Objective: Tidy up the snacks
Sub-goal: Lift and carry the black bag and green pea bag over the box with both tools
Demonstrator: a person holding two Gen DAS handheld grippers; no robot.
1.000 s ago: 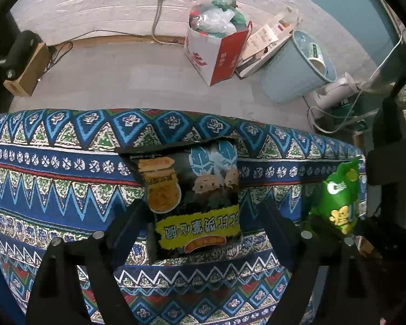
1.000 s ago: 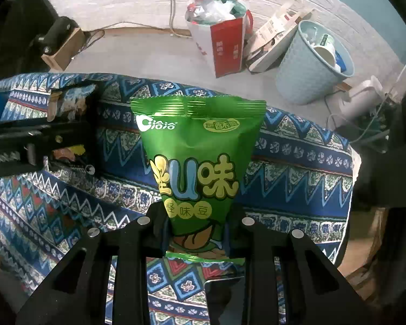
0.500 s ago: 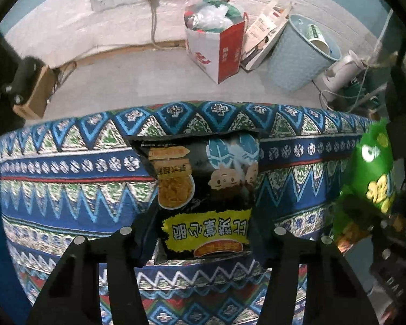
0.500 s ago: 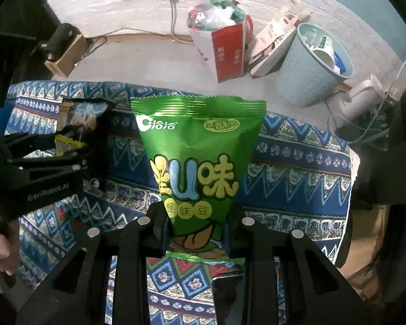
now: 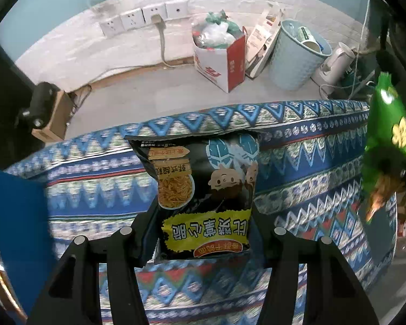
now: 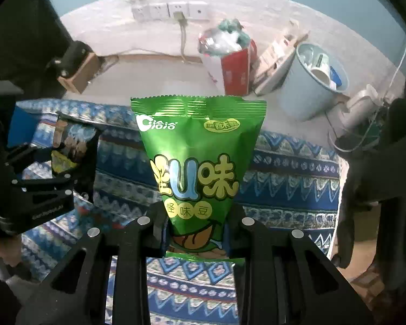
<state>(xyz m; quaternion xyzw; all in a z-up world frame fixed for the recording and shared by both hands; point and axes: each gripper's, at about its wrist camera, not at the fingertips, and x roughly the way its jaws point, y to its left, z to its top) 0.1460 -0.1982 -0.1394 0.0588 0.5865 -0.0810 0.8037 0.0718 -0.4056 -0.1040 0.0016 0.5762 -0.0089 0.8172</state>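
Observation:
A black noodle-snack bag (image 5: 203, 189) hangs upside down above the patterned blue tablecloth (image 5: 311, 162), with my left gripper (image 5: 204, 230) shut on its lower end. A green bean-snack bag (image 6: 197, 149) stands upright in my right gripper (image 6: 197, 227), which is shut on the bag's bottom. Both bags are off the cloth. In the left wrist view the green bag (image 5: 387, 140) shows at the right edge. In the right wrist view the black bag (image 6: 70, 146) and the left gripper (image 6: 40, 189) show at the left.
On the floor beyond the table edge stand a red and white paper bag of rubbish (image 5: 222, 62), a pale blue bin (image 5: 297, 57) and a white kettle (image 5: 335, 62). A cardboard box (image 5: 51, 116) sits at left. A flat blue thing (image 5: 16, 216) lies at the cloth's left.
My left jaws closed on the black bag and lifted it off the cloth. My right gripper rose with the green bag still held.

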